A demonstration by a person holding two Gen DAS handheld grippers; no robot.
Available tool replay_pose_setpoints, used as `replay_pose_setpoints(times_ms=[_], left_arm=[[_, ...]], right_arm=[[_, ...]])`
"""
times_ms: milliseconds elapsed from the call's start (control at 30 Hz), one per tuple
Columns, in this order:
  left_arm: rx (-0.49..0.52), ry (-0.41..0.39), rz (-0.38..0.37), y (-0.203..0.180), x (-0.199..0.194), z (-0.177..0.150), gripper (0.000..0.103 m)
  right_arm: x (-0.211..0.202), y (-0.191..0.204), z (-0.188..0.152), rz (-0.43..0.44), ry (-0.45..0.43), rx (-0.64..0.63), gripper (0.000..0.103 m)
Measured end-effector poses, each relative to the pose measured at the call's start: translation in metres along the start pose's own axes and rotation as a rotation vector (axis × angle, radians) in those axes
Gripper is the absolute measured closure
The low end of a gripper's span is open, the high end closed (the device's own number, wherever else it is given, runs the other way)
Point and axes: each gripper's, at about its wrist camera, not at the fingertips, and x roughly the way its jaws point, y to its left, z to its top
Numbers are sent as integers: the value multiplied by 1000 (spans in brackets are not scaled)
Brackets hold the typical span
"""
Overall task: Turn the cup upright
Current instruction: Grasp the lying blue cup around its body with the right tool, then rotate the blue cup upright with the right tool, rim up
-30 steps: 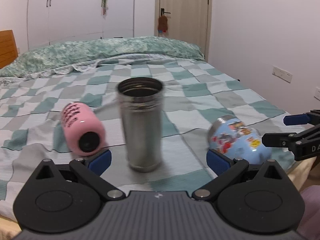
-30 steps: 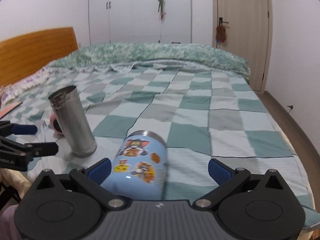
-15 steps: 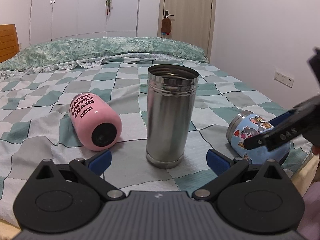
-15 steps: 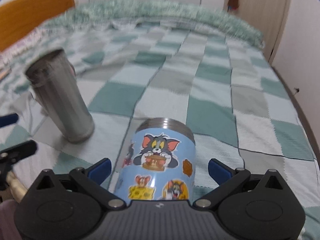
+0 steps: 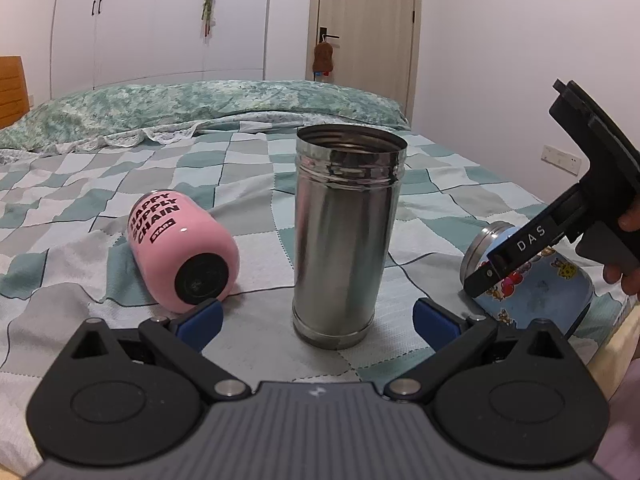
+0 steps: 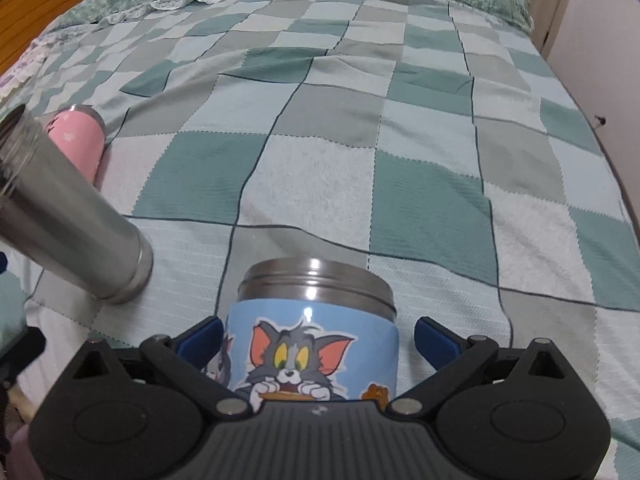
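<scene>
A blue cartoon cup (image 6: 316, 344) lies on its side on the bed, its steel rim pointing away from me. My right gripper (image 6: 318, 338) is open, its blue pads on either side of the cup body. In the left wrist view the same cup (image 5: 536, 292) lies at the right under the right gripper's arm. A tall steel cup (image 5: 346, 232) stands upright on the bedspread. A pink cup (image 5: 182, 248) lies on its side to its left. My left gripper (image 5: 316, 318) is open and empty, just short of the steel cup.
The checkered green bedspread (image 6: 360, 152) covers the bed. The steel cup (image 6: 68, 216) and pink cup (image 6: 78, 140) show at the left of the right wrist view. The bed's edge (image 5: 624, 320) runs close on the right. A door (image 5: 362, 28) and wardrobes (image 5: 160, 20) stand behind.
My right gripper has tilted down and moved in over the blue cup, whose body now sits between the pads. My left gripper has drawn back from the standing steel cup and steadied.
</scene>
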Motion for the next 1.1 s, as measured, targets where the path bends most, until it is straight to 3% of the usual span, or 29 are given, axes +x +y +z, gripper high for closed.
replay_pose_setpoints(times_ms=[200,600,800,1100], left_arm=[[-6,1,-11,1,4,0,0],[-33,-32,7,6,-4,2,0],[-40,-48,8,5,-10,3,0],[-82,-85,10,2,-17,5,0]], right_arm=[[0,-5,-2,39,-2,30,19],[-18,-11,-19,85,-111,31,19],[-47,-16,-41,130,-286,24,19],[-69,9,-56,86,-617,-83,20]])
